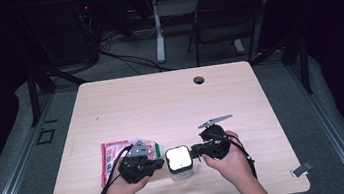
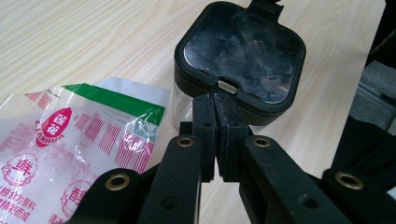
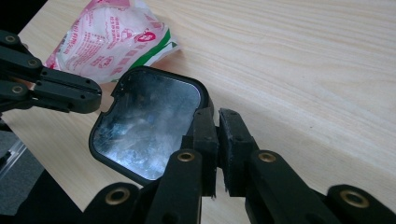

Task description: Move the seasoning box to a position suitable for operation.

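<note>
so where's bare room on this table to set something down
The whole far half of the table, up to the cable hole, is bare, as are the right side and near-right corner. It is crowded near the front: packet, lidded container, both grippers.

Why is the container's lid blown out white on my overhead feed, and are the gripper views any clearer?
High view: the container lid glares white and the room behind is dark. Left gripper view: the lid reads dark with streaky reflections. Right gripper view: lid mirrors blurred light; the near jaws look soft.

table [image 1: 160, 98]: pale wood, matt | lid [image 2: 243, 46]: glossy black plastic | packet [image 2: 70, 140]: shiny crinkly plastic
</note>
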